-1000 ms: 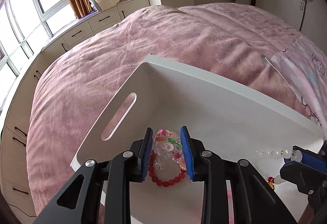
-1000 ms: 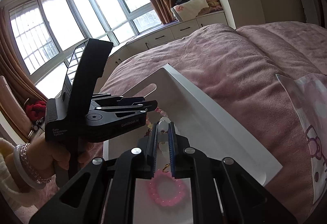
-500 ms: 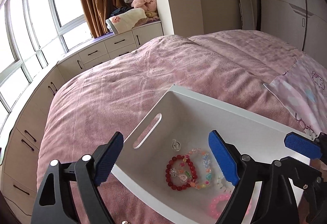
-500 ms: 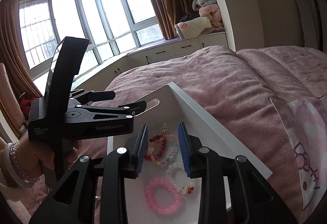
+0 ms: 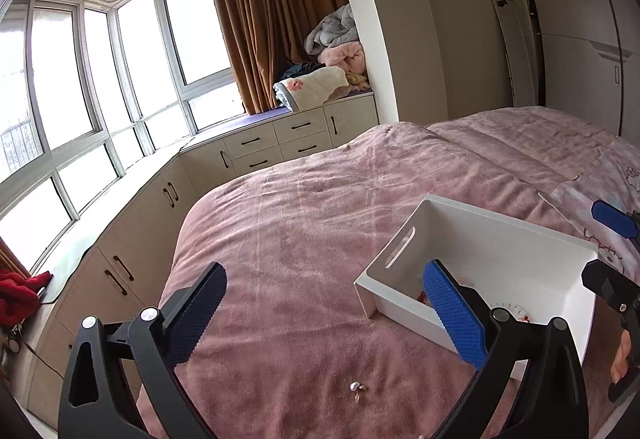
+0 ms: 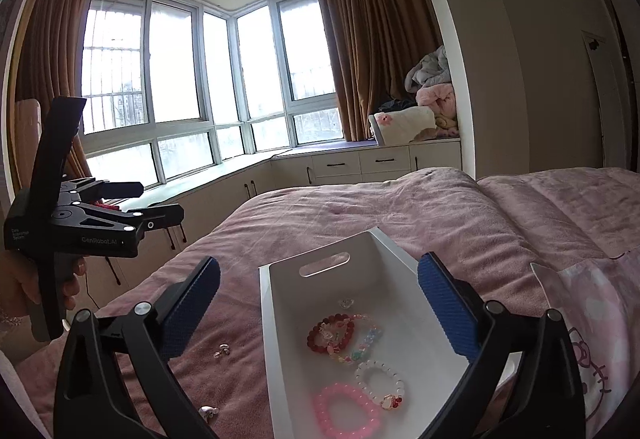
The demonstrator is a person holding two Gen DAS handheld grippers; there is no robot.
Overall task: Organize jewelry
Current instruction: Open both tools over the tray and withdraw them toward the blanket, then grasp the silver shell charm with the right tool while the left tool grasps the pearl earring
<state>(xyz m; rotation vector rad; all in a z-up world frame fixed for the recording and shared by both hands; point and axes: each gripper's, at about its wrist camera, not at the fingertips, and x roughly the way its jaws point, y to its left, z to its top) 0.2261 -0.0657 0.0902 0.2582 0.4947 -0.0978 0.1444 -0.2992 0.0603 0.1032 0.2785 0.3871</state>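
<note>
Jewelry is mostly sorted already: four bracelets sit on the floor of the white box (image 6: 280, 359) on the pink bedspread (image 5: 300, 239), which makes sense as the one place to collect everything.

Going left to right in the right wrist view: the left gripper (image 6: 160, 207) hangs up in the air at the far left, held by a hand (image 6: 24, 287), well clear of the box. Its jaws have just been opening and stand spread wide with nothing between them, so it's let go. Below it on the bedspread are a couple of small loose pieces (image 6: 222, 351), maybe earrings, too small to say for sure, plus another bit (image 6: 208, 411) near the bottom edge. Those look like the leftovers.

Then the box, with a slot handle (image 6: 324, 263) in its far wall. Inside: a tiny clear piece (image 6: 346, 303) near the back, a red bead bracelet (image 6: 331, 331) overlapping a pastel one (image 6: 366, 343), then a white pearl bracelet (image 6: 378, 379) and a pink bracelet (image 6: 346, 415) closest to the camera.

The right gripper (image 6: 320, 309) frames the box, jaws also just opened all the way and empty, not touching anything.

My guess is the next bit is picking the small pieces off the bedspread, and they look fiddly to pinch off soft fabric.
</note>
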